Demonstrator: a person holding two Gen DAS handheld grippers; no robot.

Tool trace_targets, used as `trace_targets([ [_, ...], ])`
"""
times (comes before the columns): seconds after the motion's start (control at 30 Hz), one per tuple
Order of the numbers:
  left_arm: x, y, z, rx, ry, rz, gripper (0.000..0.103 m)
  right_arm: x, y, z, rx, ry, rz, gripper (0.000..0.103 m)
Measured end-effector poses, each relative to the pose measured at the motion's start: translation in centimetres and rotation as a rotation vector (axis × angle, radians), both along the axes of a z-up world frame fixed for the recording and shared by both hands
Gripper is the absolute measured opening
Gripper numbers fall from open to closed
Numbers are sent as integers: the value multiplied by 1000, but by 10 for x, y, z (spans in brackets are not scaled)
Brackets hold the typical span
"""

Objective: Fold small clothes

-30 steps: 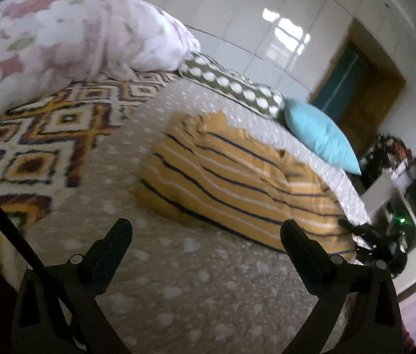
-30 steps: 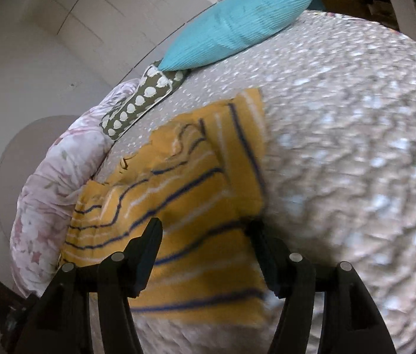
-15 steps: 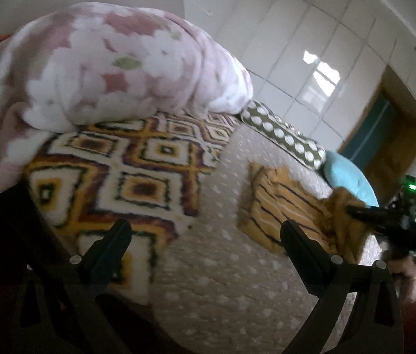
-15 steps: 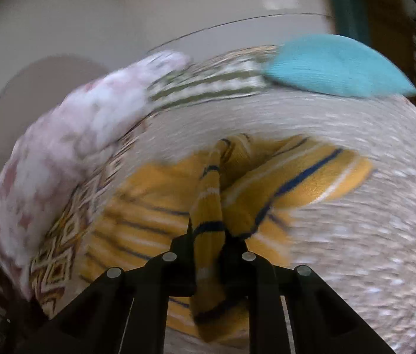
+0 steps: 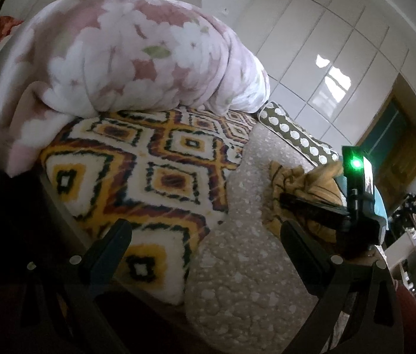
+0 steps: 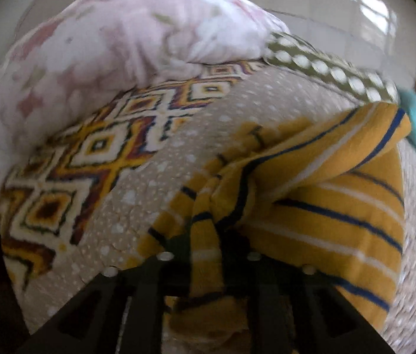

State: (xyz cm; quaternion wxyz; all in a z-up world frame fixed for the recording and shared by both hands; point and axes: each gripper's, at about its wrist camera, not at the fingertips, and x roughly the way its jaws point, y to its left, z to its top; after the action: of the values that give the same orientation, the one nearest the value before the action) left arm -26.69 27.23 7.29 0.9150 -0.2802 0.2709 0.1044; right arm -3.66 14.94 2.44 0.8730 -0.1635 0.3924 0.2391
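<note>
The right gripper (image 6: pixel 208 236) has just been opening its 2 fingers, with a fold of the yellow striped garment (image 6: pixel 325 206) still between them. The left gripper (image 5: pixel 205 233) is spread wide, empty, with the garment beyond its right finger.

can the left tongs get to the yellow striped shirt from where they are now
Probably yes. The left tongs hang open and empty over the dotted bedspread, with bare cover between them and the striped shirt. The right tongs lie across its near side with cloth between the jaws, so aim for a free edge.
</note>
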Motion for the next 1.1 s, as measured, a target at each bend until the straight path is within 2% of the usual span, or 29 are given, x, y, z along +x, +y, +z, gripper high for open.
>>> trace_targets([
  [0.03, 0, 0, 0, -5, -1, -5, 100, -3, 7, 1, -29, -18, 34, 52],
  [0.07, -1, -1, 0, -11, -4, -12, 100, -8, 17, 1, -68, -39, 80, 63],
  [0.17, 0, -5, 3, -7, -8, -26, 100, -18, 31, 8, -100, -66, 171, 65],
  [0.3, 0, -12, 4, 16, 1, -45, 100, -30, 16, 41, 8, -86, 189, 65],
  [0.43, 1, -15, 1, 11, 14, -64, 100, -31, -42, 72, 79, -115, 70, 65],
  [0.6, 17, -22, 8, 14, 16, -104, 100, -27, -135, 74, 149, -66, -117, 65],
  [0.73, 61, -38, 20, 17, 28, -223, 100, -20, -209, 60, 260, 17, -247, 72],
  [0.87, 125, -55, 19, -20, 79, -331, 100, -6, -261, 40, 508, 116, -337, 75],
  [0.97, 174, -65, 14, -50, 122, -390, 100, 8, -269, 23, 608, 167, -347, 77],
  [1.1, 224, -74, -2, -58, 170, -446, 100, 35, -252, -2, 674, 250, -321, 77],
])
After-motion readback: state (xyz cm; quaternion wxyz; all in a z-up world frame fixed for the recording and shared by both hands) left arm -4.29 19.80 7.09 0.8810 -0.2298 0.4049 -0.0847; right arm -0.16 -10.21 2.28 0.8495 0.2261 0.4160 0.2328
